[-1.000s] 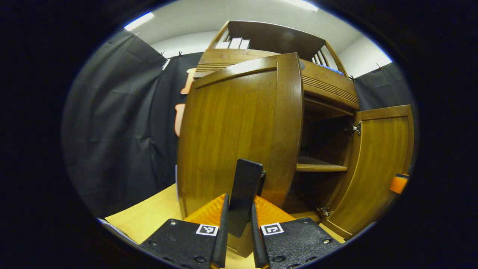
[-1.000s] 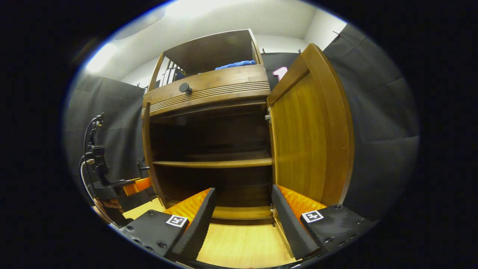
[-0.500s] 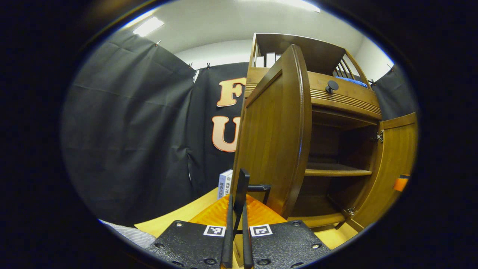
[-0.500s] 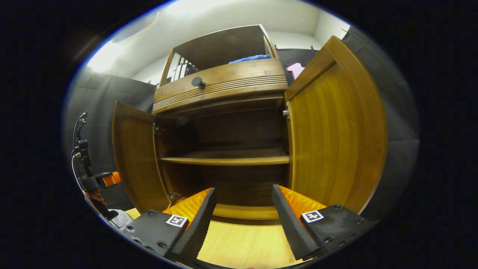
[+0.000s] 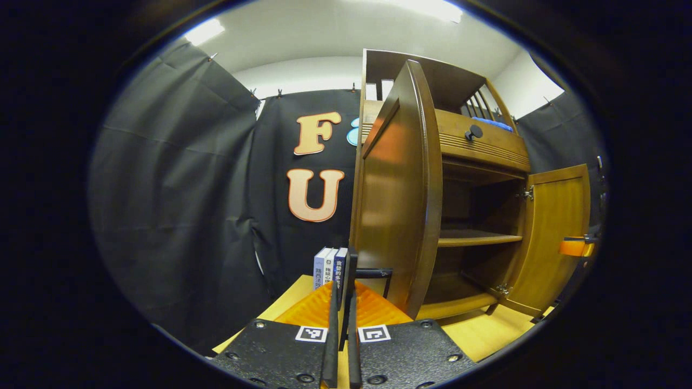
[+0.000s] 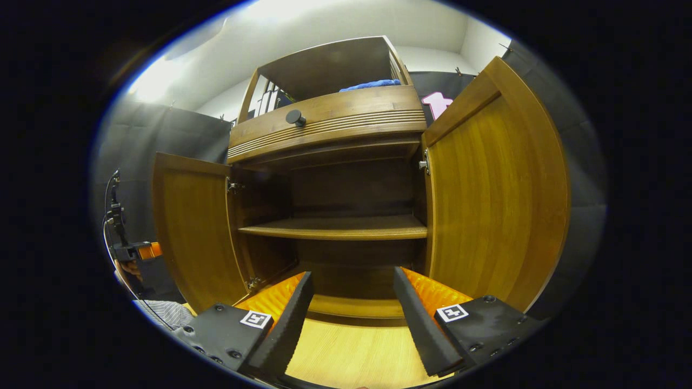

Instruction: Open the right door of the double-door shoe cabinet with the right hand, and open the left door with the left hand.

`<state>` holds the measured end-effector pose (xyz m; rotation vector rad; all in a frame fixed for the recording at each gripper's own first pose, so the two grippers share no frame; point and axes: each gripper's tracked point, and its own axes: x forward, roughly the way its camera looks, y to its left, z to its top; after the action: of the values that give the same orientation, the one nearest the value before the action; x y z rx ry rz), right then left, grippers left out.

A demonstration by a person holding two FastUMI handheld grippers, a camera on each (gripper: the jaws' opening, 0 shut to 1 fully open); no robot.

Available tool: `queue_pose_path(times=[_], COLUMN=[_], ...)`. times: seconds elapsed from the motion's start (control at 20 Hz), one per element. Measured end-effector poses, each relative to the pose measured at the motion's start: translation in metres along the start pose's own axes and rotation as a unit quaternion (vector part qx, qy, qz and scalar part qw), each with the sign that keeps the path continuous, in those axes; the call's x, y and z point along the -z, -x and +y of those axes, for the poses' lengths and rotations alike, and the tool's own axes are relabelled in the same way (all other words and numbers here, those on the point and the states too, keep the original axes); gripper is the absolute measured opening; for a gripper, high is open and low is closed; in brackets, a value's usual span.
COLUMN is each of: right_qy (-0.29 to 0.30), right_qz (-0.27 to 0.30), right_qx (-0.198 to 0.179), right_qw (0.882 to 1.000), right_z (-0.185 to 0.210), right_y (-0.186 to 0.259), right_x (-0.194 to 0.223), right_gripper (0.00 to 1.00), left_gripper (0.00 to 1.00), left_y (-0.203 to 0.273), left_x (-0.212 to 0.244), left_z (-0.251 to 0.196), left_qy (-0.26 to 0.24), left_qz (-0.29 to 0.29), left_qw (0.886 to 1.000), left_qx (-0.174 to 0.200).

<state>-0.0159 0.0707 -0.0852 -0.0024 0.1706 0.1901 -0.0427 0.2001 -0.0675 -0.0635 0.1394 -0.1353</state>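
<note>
Glossy curved wooden left door (image 5: 397,189), slim handle (image 5: 351,281) between left tongs (image 5: 341,346).

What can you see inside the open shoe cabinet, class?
Inside the cabinet, one bare wooden shelf spans the middle, with dark space above and below. The deep corners are too shadowed to judge.

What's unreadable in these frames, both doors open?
- Left gripper view: left door seen nearly edge-on, so its inner face is hidden; handle partly behind the left gripper.
- Right gripper view: cabinet's lower compartment is dark, its floor blocked by the right gripper.
</note>
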Motion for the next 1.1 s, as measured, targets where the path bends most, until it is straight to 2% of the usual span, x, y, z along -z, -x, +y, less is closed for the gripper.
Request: queue_pose_path(times=[0.05, 0.1, 0.15, 0.2, 0.25, 0.3, 0.35, 0.45, 0.55, 0.6, 0.65, 0.7, 0.8, 0.85, 0.9, 0.95, 1.1], right_qy=[-0.002, -0.004, -0.005, -0.005, -0.003, -0.001, 0.0, 0.002, 0.004, 0.006, 0.006, 0.006, 0.002, 0.001, -0.001, -0.001, 0.004], right_qz=[0.0, 0.002, 0.003, 0.002, 0.002, 0.004, 0.007, 0.009, 0.007, 0.008, 0.009, 0.009, 0.009, 0.008, 0.007, 0.003, -0.005], right_qx=[-0.003, -0.005, -0.007, -0.007, -0.006, -0.005, -0.005, -0.008, -0.012, -0.014, -0.018, -0.021, -0.026, -0.026, -0.024, -0.016, 0.014], right_qw=[1.0, 1.0, 1.0, 1.0, 1.0, 1.0, 1.0, 1.0, 1.0, 1.0, 1.0, 1.0, 1.0, 1.0, 1.0, 1.0, 1.0], right_z=[0.001, 0.002, 0.003, 0.003, 0.002, 0.001, 0.003, 0.006, 0.009, 0.01, 0.011, 0.013, 0.014, 0.013, 0.012, 0.008, -0.009], right_y=[-0.001, -0.003, -0.005, -0.007, -0.011, -0.015, -0.018, -0.023, -0.029, -0.032, -0.034, -0.035, -0.036, -0.036, -0.034, -0.032, -0.022], right_x=[0.0, -0.001, -0.001, -0.002, -0.003, -0.003, -0.002, -0.002, -0.003, -0.003, -0.002, -0.002, -0.003, -0.003, -0.002, -0.003, -0.003], right_gripper=[0.85, 0.96, 0.96, 0.96, 1.0, 0.95, 0.95, 0.95, 0.96, 0.85, 0.85, 0.96, 0.96, 0.85, 0.85, 0.96, 0.96], left_gripper=[0.1, 0.1, 0.12, 0.12, 0.13, 0.13, 0.14, 0.07, 0.07, 0.0, 0.08, 0.07, 0.07, 0.07, 0.07, 0.07, 0.07], left_y=[0.002, 0.001, 0.005, 0.01, 0.015, 0.023, 0.03, 0.051, 0.065, 0.07, 0.071, 0.07, 0.065, 0.059, 0.055, 0.048, 0.024], left_x=[0.002, 0.013, 0.021, 0.019, 0.019, 0.018, 0.018, 0.011, -0.006, -0.013, -0.022, -0.03, -0.041, -0.044, -0.048, -0.05, -0.054], left_z=[0.002, 0.002, 0.003, 0.008, 0.012, 0.009, 0.005, 0.0, -0.01, -0.019, -0.031, -0.045, -0.077, -0.092, -0.106, -0.12, -0.154], left_qy=[0.011, 0.021, 0.027, 0.026, 0.022, 0.023, 0.026, 0.021, 0.003, -0.007, -0.017, -0.028, -0.037, -0.038, -0.033, -0.021, 0.004], left_qz=[0.002, 0.018, 0.033, 0.037, 0.037, 0.038, 0.038, 0.033, 0.016, 0.011, 0.007, 0.0, -0.008, -0.012, -0.017, -0.021, -0.025], left_qw=[1.0, 0.999, 0.998, 0.997, 0.998, 0.998, 0.998, 0.999, 1.0, 1.0, 1.0, 0.999, 0.998, 0.998, 0.997, 0.996, 0.995], left_qx=[0.021, 0.041, 0.055, 0.055, 0.05, 0.046, 0.043, 0.029, 0.014, 0.012, 0.015, 0.024, 0.047, 0.057, 0.066, 0.078, 0.101])
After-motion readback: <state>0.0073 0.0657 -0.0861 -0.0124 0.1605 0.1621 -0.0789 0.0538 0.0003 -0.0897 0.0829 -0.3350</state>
